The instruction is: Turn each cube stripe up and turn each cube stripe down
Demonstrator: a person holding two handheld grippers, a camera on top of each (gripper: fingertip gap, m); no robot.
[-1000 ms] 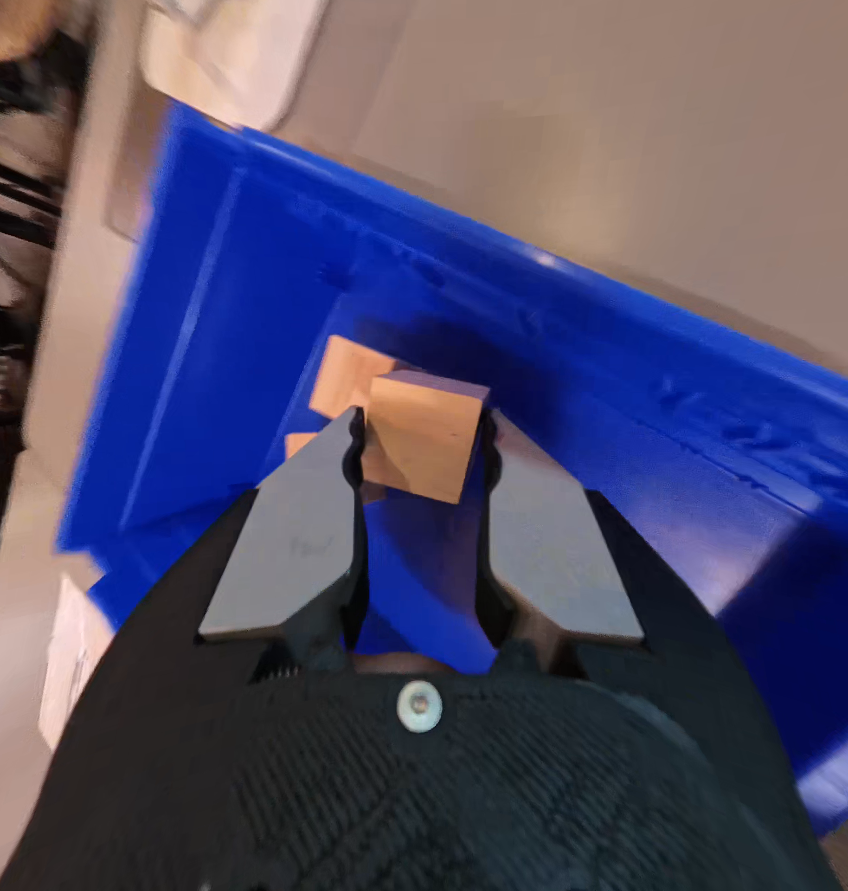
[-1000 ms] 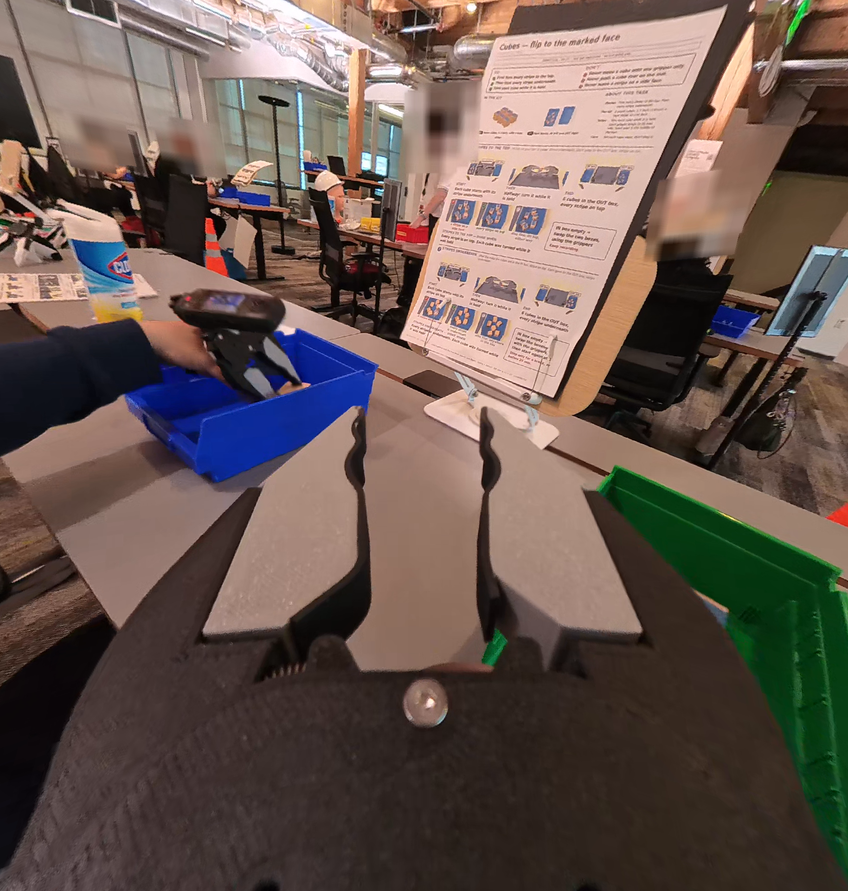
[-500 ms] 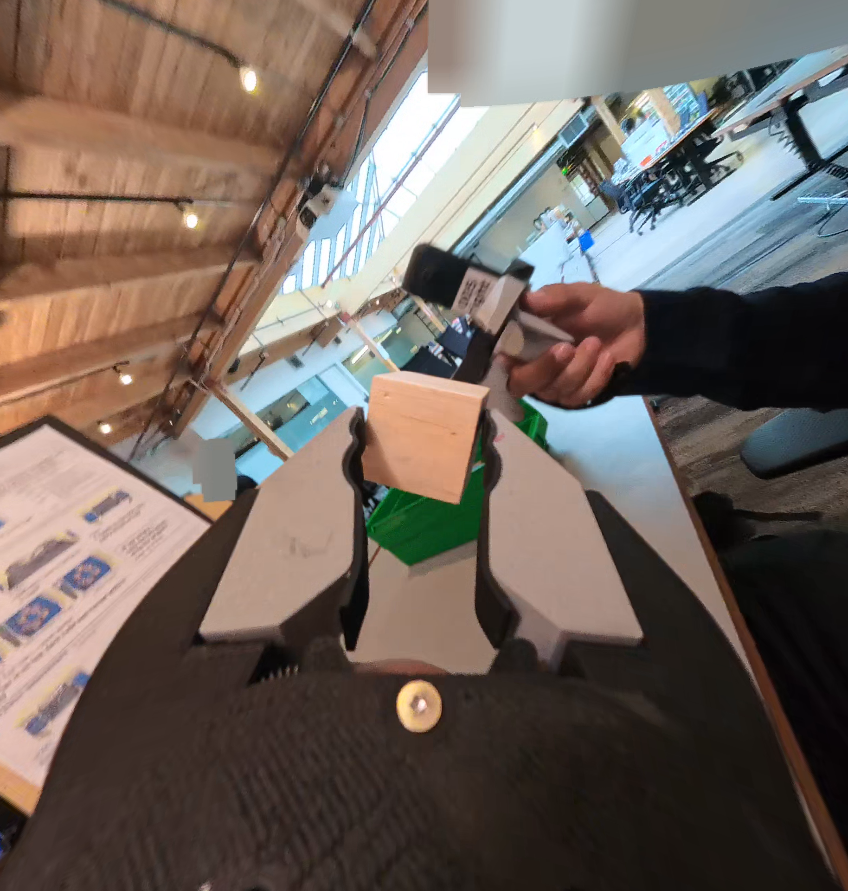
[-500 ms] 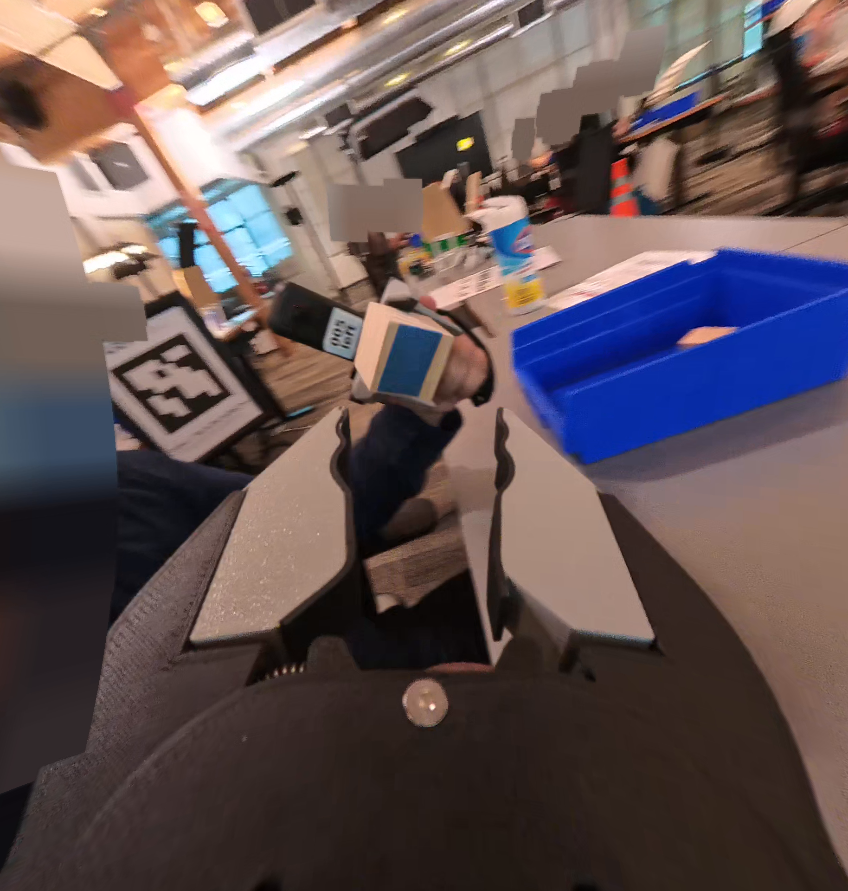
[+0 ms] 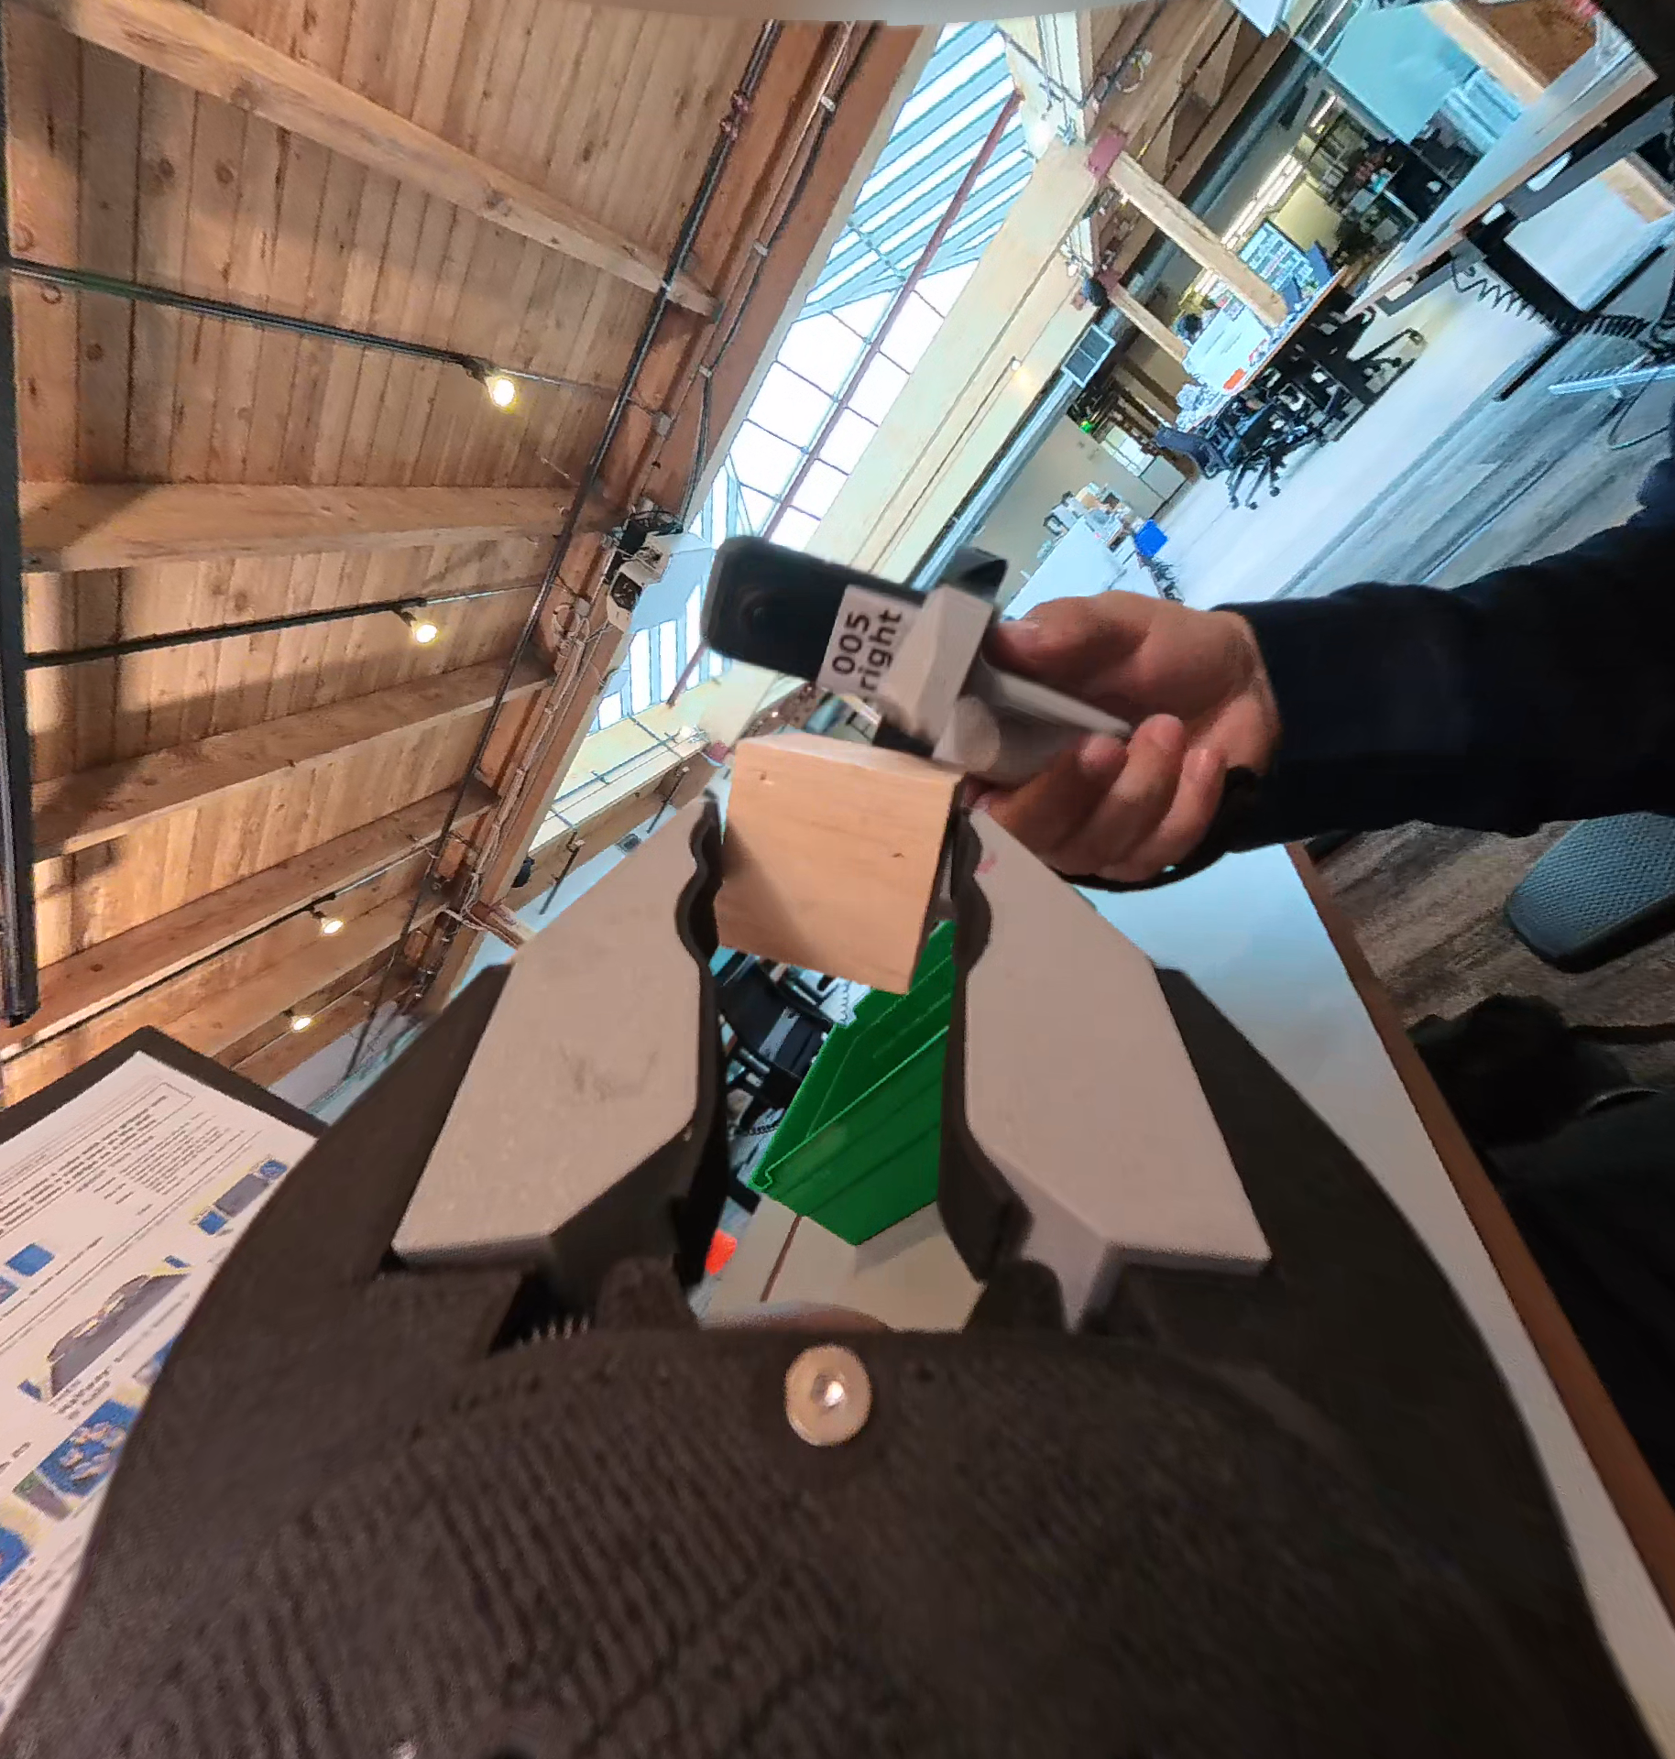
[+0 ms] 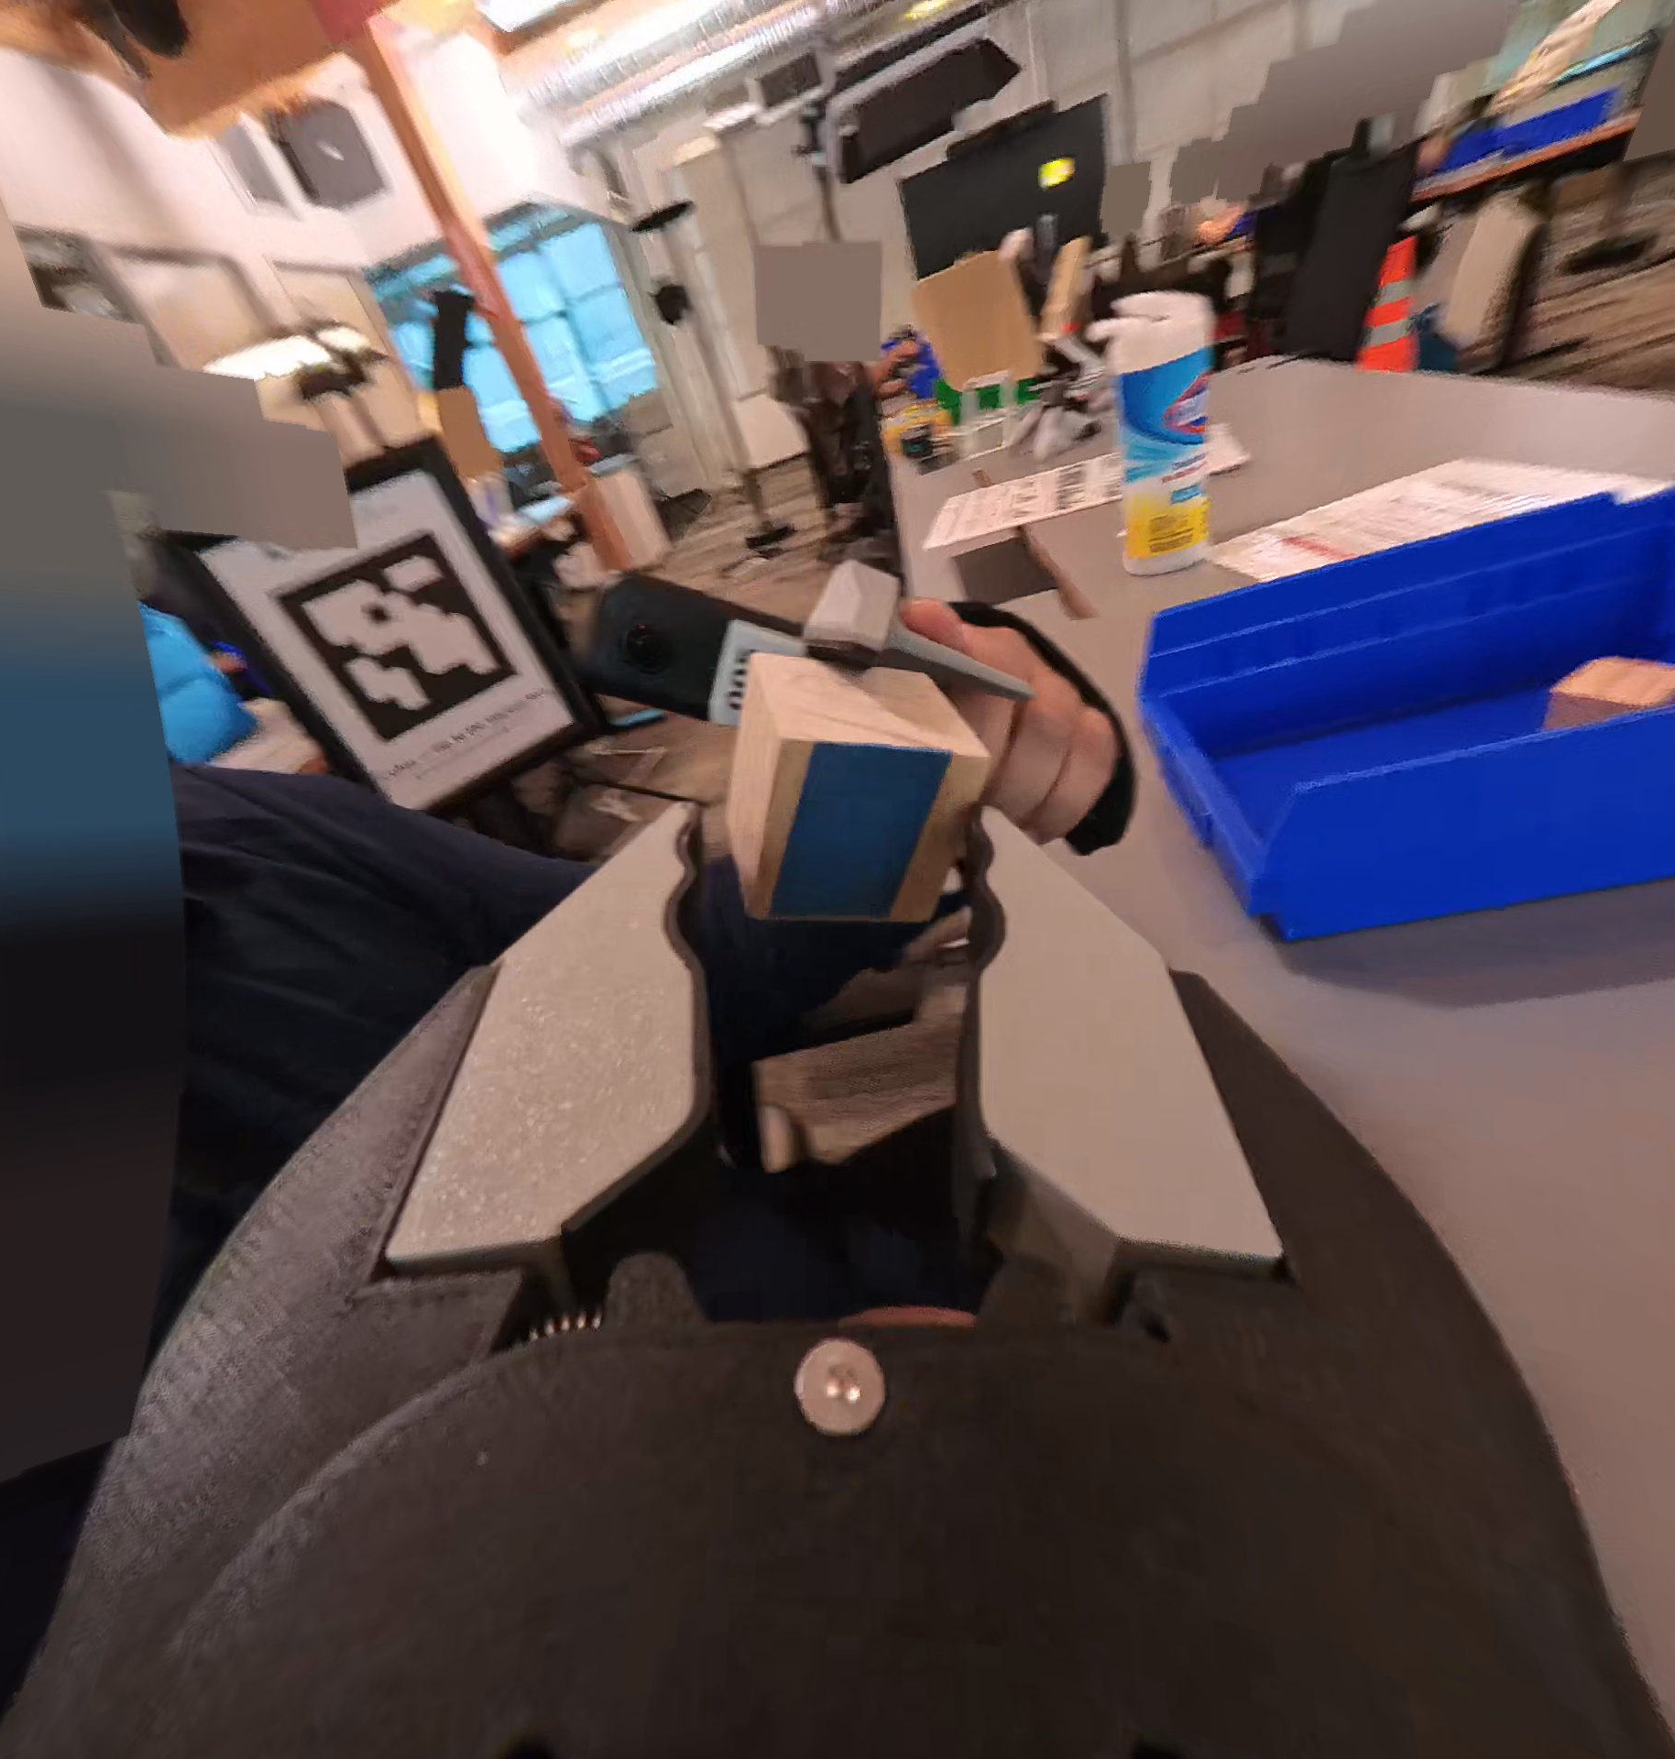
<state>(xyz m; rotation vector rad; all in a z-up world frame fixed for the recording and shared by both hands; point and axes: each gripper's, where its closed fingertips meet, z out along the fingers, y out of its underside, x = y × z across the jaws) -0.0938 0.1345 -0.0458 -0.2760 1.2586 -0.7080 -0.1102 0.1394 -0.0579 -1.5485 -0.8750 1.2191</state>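
Observation:
My left gripper [image 5: 829, 847] is shut on a plain wooden cube [image 5: 829, 885] and holds it in the air, rolled onto its side. In the right wrist view the same cube [image 6: 853, 761] shows a blue stripe face towards that camera. My right gripper [image 6: 829, 838] is open, and the cube sits at its fingertips; I cannot tell whether they touch it. A left finger [image 6: 953, 669] lies across the cube's top. The right gripper's body [image 5: 910, 657] and the hand [image 5: 1129, 723] holding it sit just behind the cube. A second cube [image 6: 1624, 690] lies in the blue bin [image 6: 1433, 838].
A green bin [image 5: 862, 1123] stands on the grey table [image 6: 1386, 1095] below the held cube. An instruction sheet [image 5: 82, 1266] stands at the left. A wipes canister [image 6: 1162, 457] stands behind the blue bin. A black-and-white marker board [image 6: 405, 647] leans nearby.
My left gripper lifted the cube out of the blue bin and swung it up into the air. My right gripper turned towards it and closed the distance, so the cube now sits at its fingertips.

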